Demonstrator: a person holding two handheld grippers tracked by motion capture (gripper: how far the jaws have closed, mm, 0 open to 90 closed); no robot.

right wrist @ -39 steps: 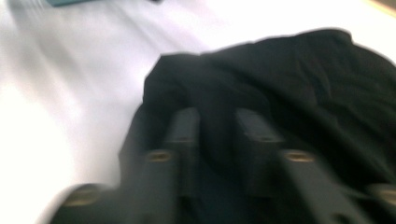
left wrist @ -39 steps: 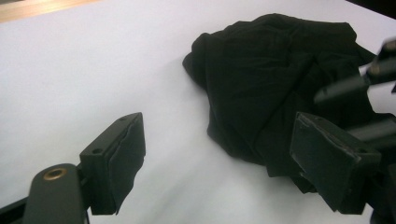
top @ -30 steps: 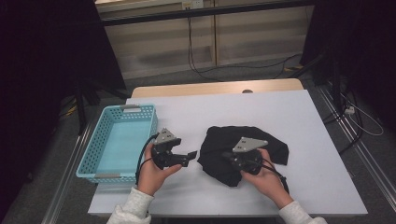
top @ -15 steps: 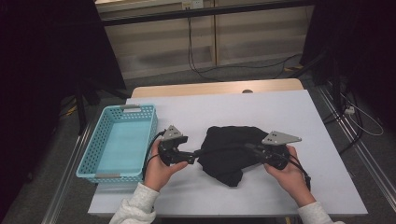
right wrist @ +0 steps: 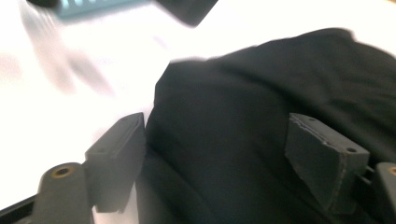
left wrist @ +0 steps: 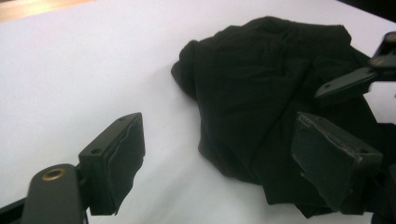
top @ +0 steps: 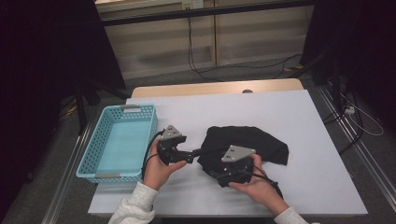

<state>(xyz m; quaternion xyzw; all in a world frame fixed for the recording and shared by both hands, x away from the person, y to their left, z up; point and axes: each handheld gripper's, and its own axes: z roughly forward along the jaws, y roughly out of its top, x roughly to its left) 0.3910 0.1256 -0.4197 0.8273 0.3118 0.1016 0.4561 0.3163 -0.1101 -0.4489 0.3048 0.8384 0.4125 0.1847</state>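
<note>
Right gripper (top: 219,175) just opened over near edge of black cloth (top: 252,142), mid-table right of blue basket (top: 100,154); nothing pinched. Left gripper (top: 198,151) open at cloth's left edge. Likely re-gripping to fold.

Premises present as a lab or test bay: a white rectangular laminate table (top: 299,116) on a grey floor, black curtains (top: 42,70) at both sides, loose black cables (top: 201,56) along a beige panelled wall (top: 159,46), metal floor rails (top: 359,149).
</note>
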